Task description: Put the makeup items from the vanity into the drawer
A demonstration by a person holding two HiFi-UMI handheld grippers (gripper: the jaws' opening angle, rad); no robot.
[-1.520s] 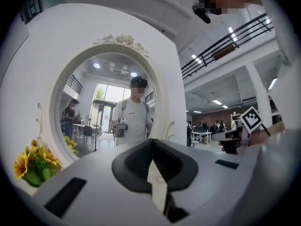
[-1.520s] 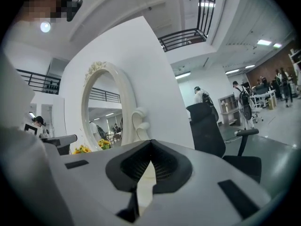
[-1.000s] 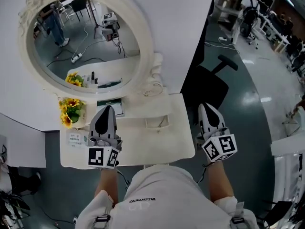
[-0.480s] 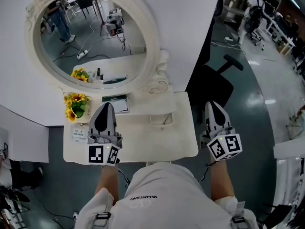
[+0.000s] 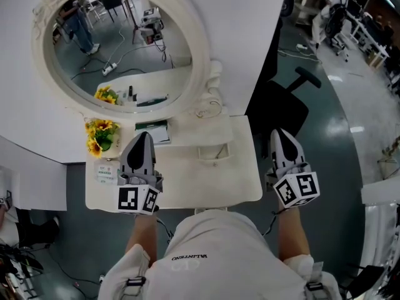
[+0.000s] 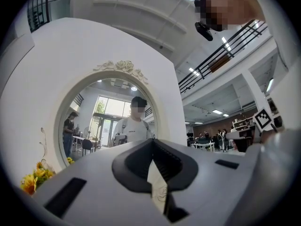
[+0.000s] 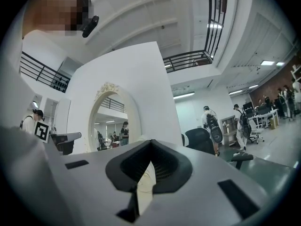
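The cream vanity [image 5: 187,189] stands under me with an oval mirror [image 5: 119,49] behind it. A flat dark-green makeup case [image 5: 152,132] lies at the back by the mirror's foot. A small labelled white packet [image 5: 105,174] lies at the left end. A small drawer front with a handle [image 5: 212,153] sits in the raised back part. My left gripper [image 5: 144,136] hovers over the vanity's left half, just in front of the case, shut and holding nothing [image 6: 152,144]. My right gripper [image 5: 279,133] hangs beyond the vanity's right edge, shut and holding nothing [image 7: 150,144].
A pot of sunflowers [image 5: 100,136] stands at the vanity's back left corner. A black office chair [image 5: 284,108] stands right of the vanity, close ahead of the right gripper. A white wall panel [image 5: 237,17] backs the mirror. People walk in the far room [image 7: 211,126].
The head view has shifted slightly, so the vanity sits a little lower and further right. Both grippers keep their places relative to the vanity and stay shut.
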